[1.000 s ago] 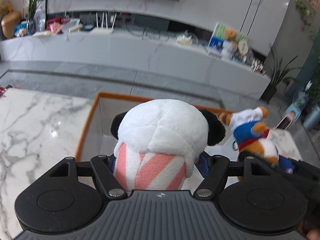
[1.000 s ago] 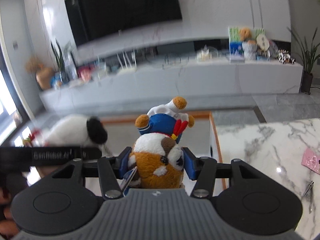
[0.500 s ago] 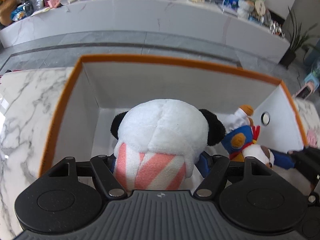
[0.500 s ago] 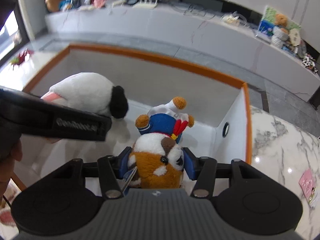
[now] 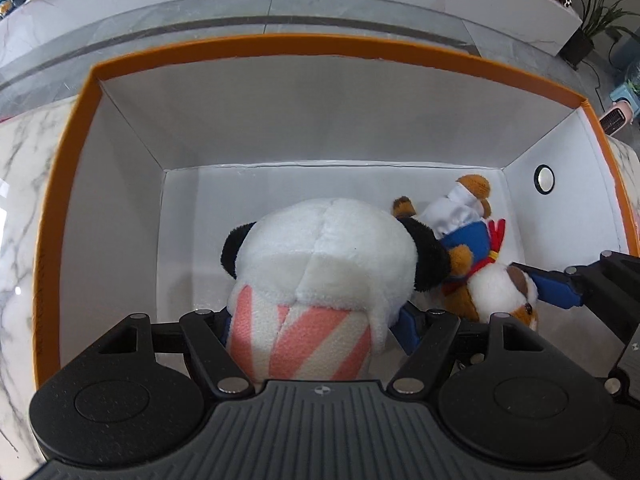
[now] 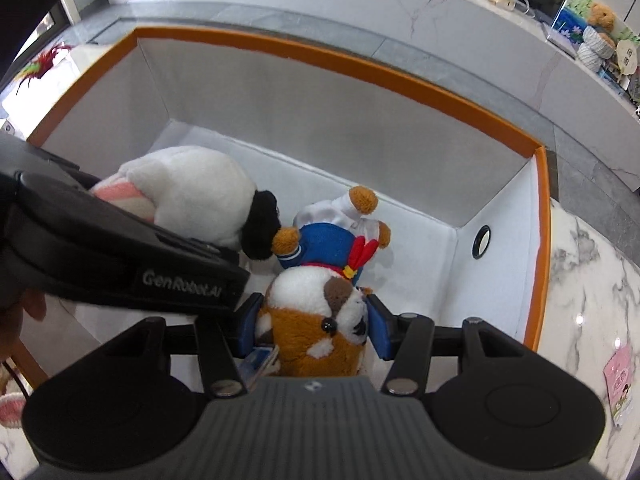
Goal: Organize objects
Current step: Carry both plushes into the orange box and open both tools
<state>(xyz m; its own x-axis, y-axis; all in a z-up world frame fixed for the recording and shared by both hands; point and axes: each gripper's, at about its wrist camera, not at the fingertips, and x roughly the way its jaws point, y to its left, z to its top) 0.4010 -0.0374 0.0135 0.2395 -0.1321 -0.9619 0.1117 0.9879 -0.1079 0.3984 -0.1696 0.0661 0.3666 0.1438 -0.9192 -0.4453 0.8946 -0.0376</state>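
My left gripper [image 5: 316, 320] is shut on a white panda plush [image 5: 328, 256] with black ears and a pink-striped body, held low inside the white box with an orange rim [image 5: 280, 46]. My right gripper [image 6: 314, 324] is shut on a brown-and-white dog plush [image 6: 316, 320] in a blue sailor suit, head toward the camera, also inside the box [image 6: 400, 80]. The two plushes touch side by side; the panda [image 6: 192, 192] is on the left, the dog [image 5: 480, 256] on the right. The right gripper's blue fingertip [image 5: 556, 288] shows in the left wrist view.
The box stands on a marble table [image 6: 592, 280]. A pink card [image 6: 618, 384] lies on the table to the right. A round hole [image 6: 482, 240] is in the box's right wall. A long white counter [image 6: 440, 8] with clutter runs behind, across a grey floor.
Both grippers have tilted down and lowered their plushes from above the rim deep into the box, close to its floor. Both stay shut on their plushes.
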